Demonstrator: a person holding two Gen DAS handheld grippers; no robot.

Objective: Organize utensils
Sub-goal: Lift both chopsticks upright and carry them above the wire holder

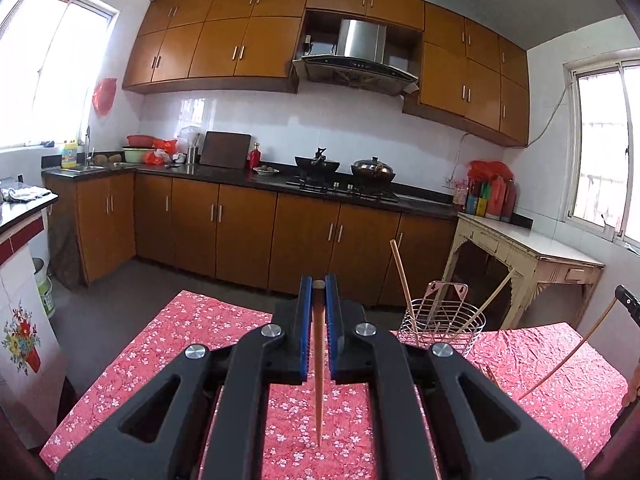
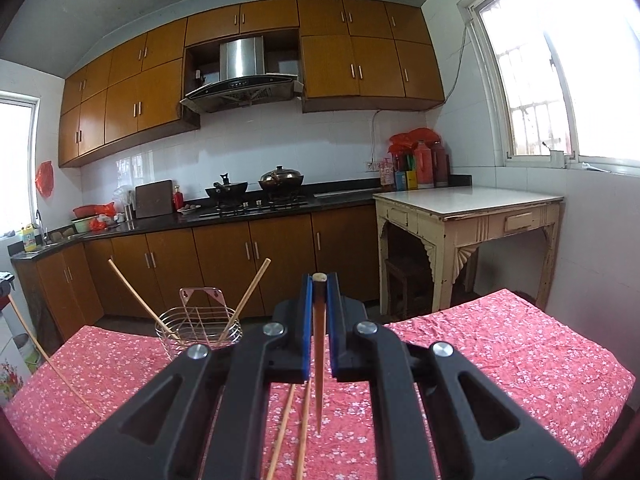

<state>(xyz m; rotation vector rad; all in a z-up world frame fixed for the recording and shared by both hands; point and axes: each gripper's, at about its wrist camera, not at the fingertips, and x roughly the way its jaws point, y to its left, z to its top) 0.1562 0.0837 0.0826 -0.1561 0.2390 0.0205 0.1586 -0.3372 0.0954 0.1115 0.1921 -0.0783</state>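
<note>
A table under a red floral cloth (image 2: 500, 344) carries a wire holder (image 2: 199, 326) at its far edge with two chopsticks (image 2: 132, 292) leaning in it. Two loose chopsticks (image 2: 286, 424) lie near. Left gripper (image 1: 319, 286) pinches one chopstick (image 1: 318, 380); right gripper (image 2: 319, 280) pinches another chopstick (image 2: 319, 368)

No legible text, brand, number or sign anywhere. Label on the yellow bottle (image 1: 69, 155) by the sink, at nine o'clock in the left wrist view, too small and blurred to read. Print on the packets (image 2: 405, 179) at two o'clock in the right wrist view likewise unreadable.
</note>
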